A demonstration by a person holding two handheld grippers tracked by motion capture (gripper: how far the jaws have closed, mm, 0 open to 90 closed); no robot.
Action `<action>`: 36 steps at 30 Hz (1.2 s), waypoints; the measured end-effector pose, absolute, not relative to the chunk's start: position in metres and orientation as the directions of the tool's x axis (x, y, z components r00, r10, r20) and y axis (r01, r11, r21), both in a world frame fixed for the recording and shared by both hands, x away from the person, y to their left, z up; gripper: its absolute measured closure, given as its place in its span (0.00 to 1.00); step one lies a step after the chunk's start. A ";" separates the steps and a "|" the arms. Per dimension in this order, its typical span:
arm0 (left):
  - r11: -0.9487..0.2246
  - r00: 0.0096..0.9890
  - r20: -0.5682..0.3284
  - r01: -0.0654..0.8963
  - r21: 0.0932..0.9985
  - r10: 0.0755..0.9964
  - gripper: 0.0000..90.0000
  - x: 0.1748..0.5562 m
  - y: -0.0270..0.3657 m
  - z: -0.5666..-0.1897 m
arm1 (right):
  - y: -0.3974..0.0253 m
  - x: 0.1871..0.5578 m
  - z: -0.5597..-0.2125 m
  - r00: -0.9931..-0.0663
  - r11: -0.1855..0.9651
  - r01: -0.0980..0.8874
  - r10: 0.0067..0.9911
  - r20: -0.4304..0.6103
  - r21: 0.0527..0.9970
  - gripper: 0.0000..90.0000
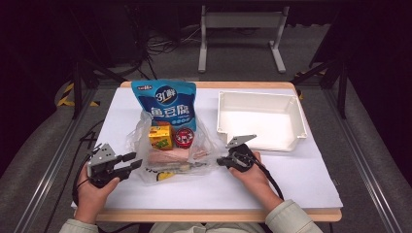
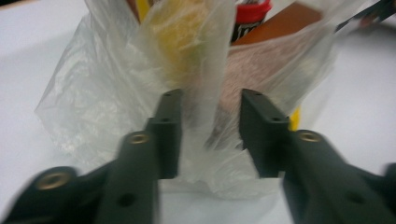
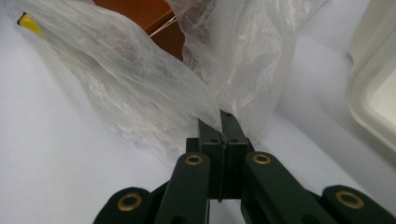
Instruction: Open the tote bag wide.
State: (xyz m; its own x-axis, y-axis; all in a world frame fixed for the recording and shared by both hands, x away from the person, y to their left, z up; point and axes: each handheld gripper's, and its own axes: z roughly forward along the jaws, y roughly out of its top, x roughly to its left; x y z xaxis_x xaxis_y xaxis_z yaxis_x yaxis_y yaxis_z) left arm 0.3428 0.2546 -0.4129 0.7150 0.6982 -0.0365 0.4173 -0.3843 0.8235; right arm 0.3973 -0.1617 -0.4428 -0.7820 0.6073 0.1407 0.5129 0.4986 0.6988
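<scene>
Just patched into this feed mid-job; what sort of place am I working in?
Probably a lab data-collection bench, not a home: a white-topped table on aluminium rails, cables on grey carpet, dark surrounds. A plastic bag of groceries and a white bin are staged.

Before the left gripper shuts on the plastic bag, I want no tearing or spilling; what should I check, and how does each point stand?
1. Right gripper shut on the plastic bag's edge: ok.
2. Left gripper open: ok.
3. A fold of bag film lies between the left fingers: ok.
4. Only film in that gap, no grocery: cannot tell, blurred.
5. White tray stands apart from the bag: ok.
6. Blue pouch, yellow carton and red-lidded jar in the bag: cannot tell.
</scene>
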 end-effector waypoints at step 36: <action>-0.338 0.702 -0.095 0.452 0.826 0.706 0.50 0.343 0.265 -0.416 | -0.164 0.394 -0.436 -0.799 0.473 0.506 0.571 0.186 0.721 1.00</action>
